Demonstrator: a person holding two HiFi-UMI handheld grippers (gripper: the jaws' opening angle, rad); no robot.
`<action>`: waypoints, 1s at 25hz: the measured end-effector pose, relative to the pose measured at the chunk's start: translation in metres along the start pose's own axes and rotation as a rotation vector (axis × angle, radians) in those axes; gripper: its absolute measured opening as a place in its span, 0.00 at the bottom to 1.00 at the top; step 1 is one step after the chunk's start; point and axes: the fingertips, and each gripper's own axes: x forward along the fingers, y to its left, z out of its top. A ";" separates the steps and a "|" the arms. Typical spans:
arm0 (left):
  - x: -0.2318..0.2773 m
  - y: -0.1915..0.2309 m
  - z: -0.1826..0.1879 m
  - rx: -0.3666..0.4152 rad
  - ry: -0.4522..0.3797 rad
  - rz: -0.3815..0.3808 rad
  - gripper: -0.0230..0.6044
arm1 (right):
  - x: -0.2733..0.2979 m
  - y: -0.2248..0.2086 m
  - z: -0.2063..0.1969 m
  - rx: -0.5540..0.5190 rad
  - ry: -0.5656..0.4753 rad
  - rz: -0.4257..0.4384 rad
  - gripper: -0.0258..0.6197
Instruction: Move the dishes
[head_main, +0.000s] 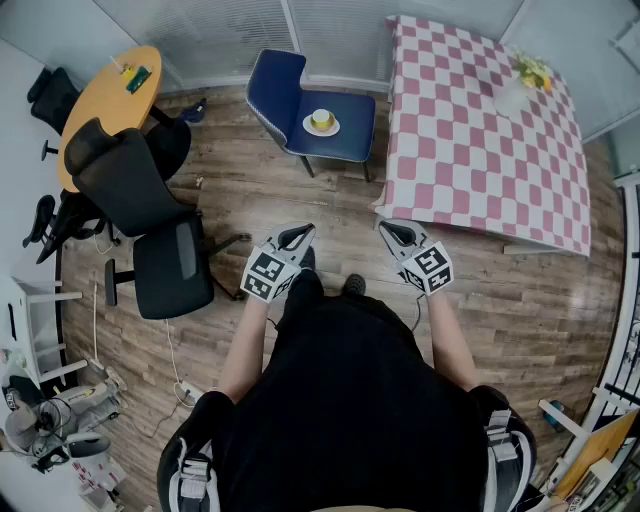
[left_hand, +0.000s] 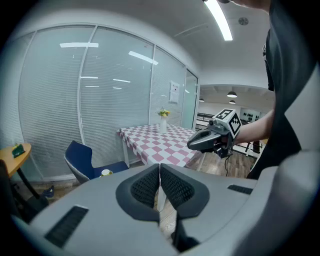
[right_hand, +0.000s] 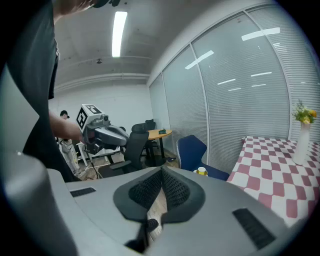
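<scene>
**Head view.** Steeply down onto a brown plank floor (head_main: 300, 190). At centre, the left gripper (head_main: 303, 232) and the right gripper (head_main: 386, 228), side by side and apart, both out over the floor and touching nothing. At 12 o'clock from them, a blue moulded chair (head_main: 275, 80) carrying a small yellow cup (head_main: 321, 118) on a round white saucer (head_main: 321, 129), in the middle of the seat and well apart from both grippers. At 2 o'clock, a worktop under a pink-and-white checked cloth (head_main: 470, 150), with a white vase of yellow flowers (head_main: 518, 88) near its far edge. At 9 o'clock, a black office chair (head_main: 150, 220). At 10 o'clock, beyond it, a round orange-topped table (head_main: 100, 110).

**Left gripper view.** Left gripper (left_hand: 159, 166) closed, ribbed pads meeting, nothing between them. Beyond, at 10 o'clock, the blue moulded chair (left_hand: 80, 160) with the small yellow cup (left_hand: 105, 173) on its seat. At 12 o'clock, the checked worktop (left_hand: 160, 142) and the vase (left_hand: 163, 123). At 2 o'clock, the right gripper (left_hand: 191, 144), in a hand.

**Right gripper view.** Right gripper (right_hand: 161, 172) closed too, pads together and empty. At 1 o'clock, the cup (right_hand: 202, 171) on the blue chair (right_hand: 192, 149). At 3 o'clock, the worktop (right_hand: 280, 167) with the vase (right_hand: 301, 145). At 10 o'clock, the left gripper (right_hand: 137, 142). Near 11 o'clock, the black office chair (right_hand: 135, 145), with the round table (right_hand: 160, 133) behind it.
</scene>
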 end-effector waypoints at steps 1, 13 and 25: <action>-0.001 0.002 -0.001 -0.003 0.005 -0.001 0.08 | 0.002 0.002 0.000 -0.003 0.004 -0.001 0.06; -0.008 0.039 -0.003 -0.003 0.010 -0.040 0.08 | 0.030 0.009 0.005 -0.006 0.046 -0.050 0.06; -0.017 0.123 -0.002 0.000 0.000 -0.099 0.08 | 0.096 -0.001 0.039 0.011 0.064 -0.145 0.06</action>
